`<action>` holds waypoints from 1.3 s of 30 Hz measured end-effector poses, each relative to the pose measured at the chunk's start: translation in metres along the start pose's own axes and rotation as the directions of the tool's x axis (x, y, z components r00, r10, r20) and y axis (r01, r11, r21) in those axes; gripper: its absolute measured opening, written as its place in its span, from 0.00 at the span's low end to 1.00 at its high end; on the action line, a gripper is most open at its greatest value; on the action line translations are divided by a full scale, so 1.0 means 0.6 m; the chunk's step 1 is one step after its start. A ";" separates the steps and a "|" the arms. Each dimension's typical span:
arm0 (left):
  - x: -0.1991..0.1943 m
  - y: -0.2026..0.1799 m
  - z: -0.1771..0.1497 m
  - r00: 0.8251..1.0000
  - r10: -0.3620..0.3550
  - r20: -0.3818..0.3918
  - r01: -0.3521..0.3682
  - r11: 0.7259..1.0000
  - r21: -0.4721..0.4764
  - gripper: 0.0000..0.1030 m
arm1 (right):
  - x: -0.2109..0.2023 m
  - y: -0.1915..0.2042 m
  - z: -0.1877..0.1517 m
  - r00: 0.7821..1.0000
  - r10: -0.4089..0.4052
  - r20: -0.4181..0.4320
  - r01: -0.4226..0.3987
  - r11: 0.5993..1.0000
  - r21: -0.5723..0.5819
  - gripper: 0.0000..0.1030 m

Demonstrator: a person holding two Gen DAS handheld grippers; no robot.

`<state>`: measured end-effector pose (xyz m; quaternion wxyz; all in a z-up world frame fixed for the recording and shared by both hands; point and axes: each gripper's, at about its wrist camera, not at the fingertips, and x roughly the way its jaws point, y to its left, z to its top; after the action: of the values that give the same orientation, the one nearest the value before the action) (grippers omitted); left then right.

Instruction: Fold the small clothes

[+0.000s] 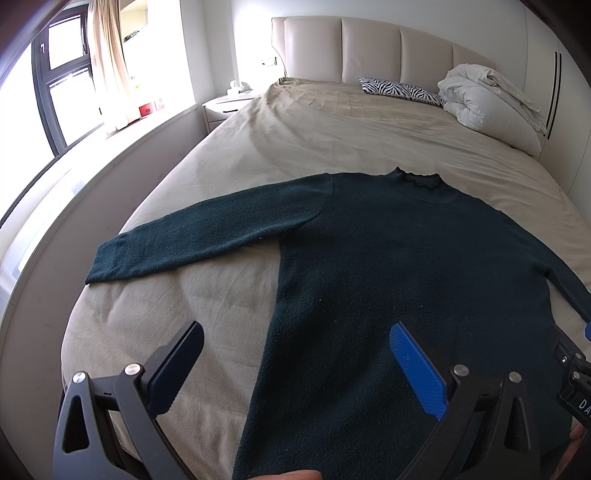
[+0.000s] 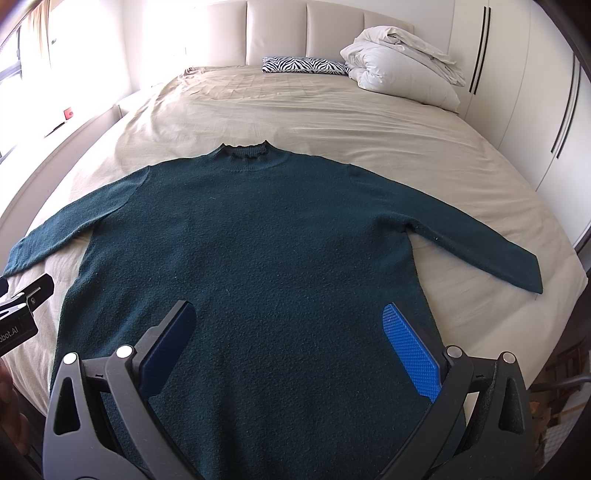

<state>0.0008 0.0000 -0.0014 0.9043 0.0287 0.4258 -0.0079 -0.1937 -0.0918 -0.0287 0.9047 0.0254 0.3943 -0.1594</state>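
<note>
A dark teal long-sleeved sweater (image 2: 258,236) lies flat on the bed, collar away from me, both sleeves spread out to the sides. It also shows in the left wrist view (image 1: 388,266), where its left sleeve (image 1: 192,236) stretches to the left. My left gripper (image 1: 295,332) is open and empty, hovering over the sweater's left edge near the hem. My right gripper (image 2: 288,314) is open and empty, hovering over the sweater's lower body. The sweater's hem is hidden under the grippers.
The bed has a beige sheet (image 2: 314,107) and a padded headboard (image 2: 306,29). A zebra-print pillow (image 2: 303,64) and a bundled white duvet (image 2: 402,66) lie at the head. A nightstand (image 1: 225,107) and window (image 1: 62,81) are left; wardrobe doors (image 2: 535,92) are right.
</note>
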 end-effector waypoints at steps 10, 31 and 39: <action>0.000 0.000 0.000 1.000 0.000 -0.001 0.000 1.000 0.000 1.00 | 0.000 0.000 -0.001 1.000 0.001 -0.001 -0.001 1.000 0.001 1.00; 0.003 0.000 -0.009 1.000 0.003 -0.003 -0.003 1.000 -0.002 1.00 | 0.002 0.001 -0.001 1.000 0.002 -0.005 -0.002 1.000 0.005 1.00; 0.006 -0.003 -0.013 1.000 0.020 0.002 -0.020 1.000 -0.002 1.00 | 0.013 -0.008 -0.001 1.000 0.009 -0.010 -0.008 1.000 0.023 1.00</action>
<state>-0.0032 -0.0014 -0.0091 0.9049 0.0319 0.4243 0.0016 -0.1904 -0.0985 -0.0344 0.9030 0.0382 0.3970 -0.1599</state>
